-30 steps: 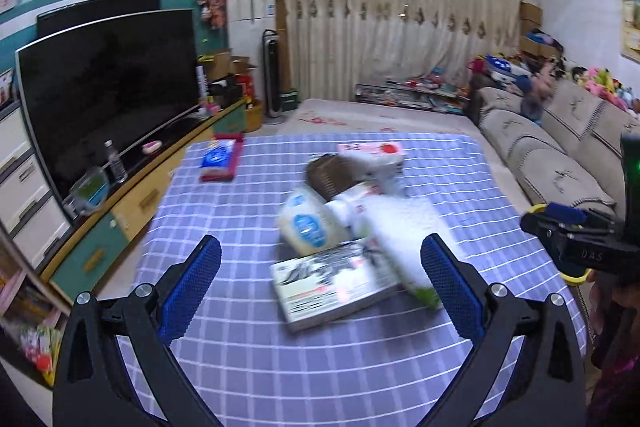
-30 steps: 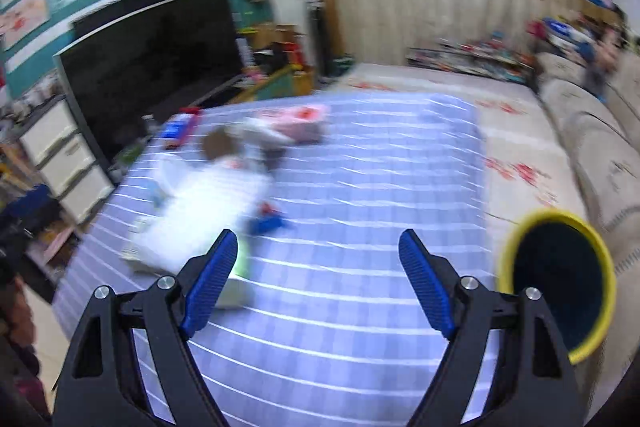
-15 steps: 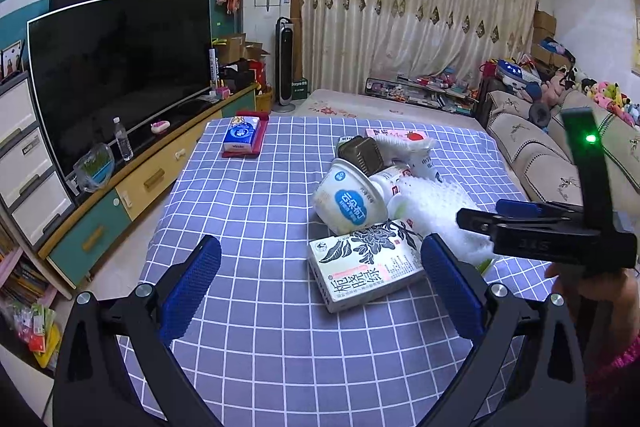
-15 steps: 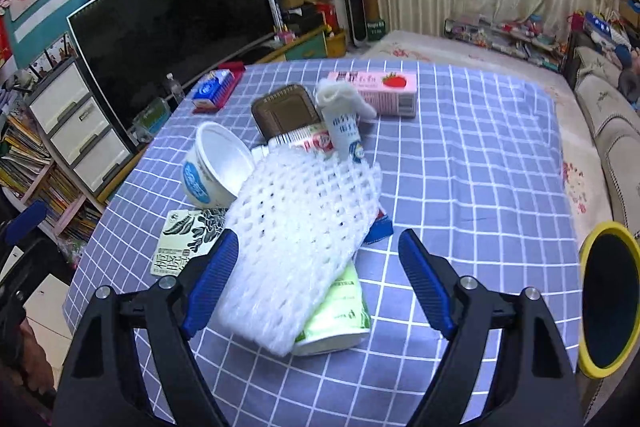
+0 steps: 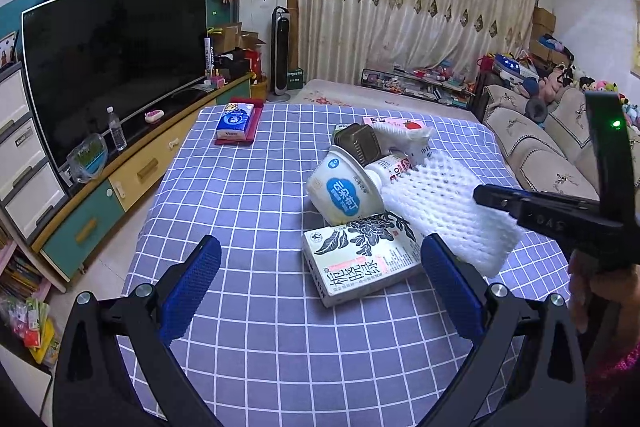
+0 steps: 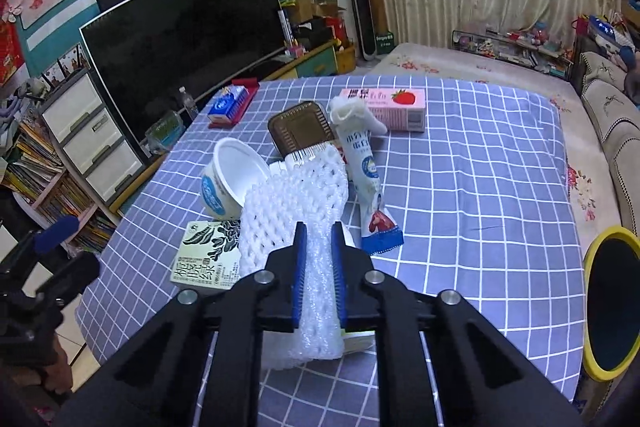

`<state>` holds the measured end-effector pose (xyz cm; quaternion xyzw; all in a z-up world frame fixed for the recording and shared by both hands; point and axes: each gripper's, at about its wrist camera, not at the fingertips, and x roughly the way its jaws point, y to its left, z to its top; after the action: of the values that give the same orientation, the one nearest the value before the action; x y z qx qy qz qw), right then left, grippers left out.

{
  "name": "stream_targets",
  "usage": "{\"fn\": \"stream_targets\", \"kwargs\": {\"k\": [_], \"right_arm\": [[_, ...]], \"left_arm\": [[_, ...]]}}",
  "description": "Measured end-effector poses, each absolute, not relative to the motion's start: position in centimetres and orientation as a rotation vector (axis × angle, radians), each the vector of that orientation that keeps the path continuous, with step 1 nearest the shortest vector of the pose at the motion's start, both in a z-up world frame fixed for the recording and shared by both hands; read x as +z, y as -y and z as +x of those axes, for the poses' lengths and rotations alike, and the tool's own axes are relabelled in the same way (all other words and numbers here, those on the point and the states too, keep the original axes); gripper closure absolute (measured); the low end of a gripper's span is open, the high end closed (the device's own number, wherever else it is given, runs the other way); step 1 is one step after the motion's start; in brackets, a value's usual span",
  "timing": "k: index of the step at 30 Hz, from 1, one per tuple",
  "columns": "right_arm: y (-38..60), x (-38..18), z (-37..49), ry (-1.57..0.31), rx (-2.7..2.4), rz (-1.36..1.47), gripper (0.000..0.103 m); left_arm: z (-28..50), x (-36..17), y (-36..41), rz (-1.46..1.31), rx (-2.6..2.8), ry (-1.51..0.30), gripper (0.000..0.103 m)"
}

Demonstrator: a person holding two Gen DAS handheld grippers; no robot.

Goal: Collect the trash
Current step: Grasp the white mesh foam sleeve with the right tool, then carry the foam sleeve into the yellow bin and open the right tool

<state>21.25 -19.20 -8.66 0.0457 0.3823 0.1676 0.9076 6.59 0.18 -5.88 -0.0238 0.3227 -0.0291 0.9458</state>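
A pile of trash lies on the blue checked tablecloth (image 5: 248, 195). My right gripper (image 6: 319, 233) is shut on the white foam net sleeve (image 6: 296, 203), squeezing it between its blue pads; from the left wrist view the same gripper (image 5: 486, 195) bites the sleeve (image 5: 444, 203) from the right. My left gripper (image 5: 320, 259) stands open just before the flower-print carton (image 5: 360, 259), nothing between its fingers. Around the sleeve lie a white yogurt cup (image 5: 342, 193), a brown tray (image 6: 300, 127), a long white-and-blue wrapper (image 6: 366, 167) and a pink strawberry carton (image 6: 394, 105).
A tissue pack on a red holder (image 5: 236, 123) sits at the table's far left. A yellow-rimmed bin (image 6: 612, 307) stands right of the table, beside the sofa (image 5: 532, 147). A TV on its cabinet (image 5: 108, 67) runs along the left.
My right gripper has shut on the foam net sleeve, which lay between its open fingers before. The left gripper stays open and has barely shifted.
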Motion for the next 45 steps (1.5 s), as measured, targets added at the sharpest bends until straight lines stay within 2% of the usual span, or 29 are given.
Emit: {"fn": "stream_targets", "kwargs": {"k": [8,18,27,38,43,45], "right_arm": [[23.1,-5.8,19.1,-0.700,0.298,0.149,0.091],[34.7,-5.3,16.9,-0.649,0.019,0.228,0.091],[47.6,-10.2,16.4,-0.728,-0.297,0.311,0.091],[53.5,-17.4,18.7,-0.851,-0.396,0.368,0.090],[54.4,-18.8,19.5,-0.879,-0.417,0.376,0.084],[54.6,-18.9,19.8,-0.879,-0.421,0.381,0.067]], "left_arm": [[6.4,-5.9,0.8,-0.025,-0.074,-0.652,0.005],[7.0,-6.4,2.4,-0.002,-0.101,-0.664,0.005],[8.1,-7.0,4.6,0.017,-0.137,-0.682,0.005],[9.2,-7.3,7.3,0.062,-0.158,-0.695,0.005],[9.7,-7.6,7.9,0.069,-0.166,-0.706,0.005],[9.8,-7.6,8.1,0.073,-0.170,-0.706,0.005]]}}
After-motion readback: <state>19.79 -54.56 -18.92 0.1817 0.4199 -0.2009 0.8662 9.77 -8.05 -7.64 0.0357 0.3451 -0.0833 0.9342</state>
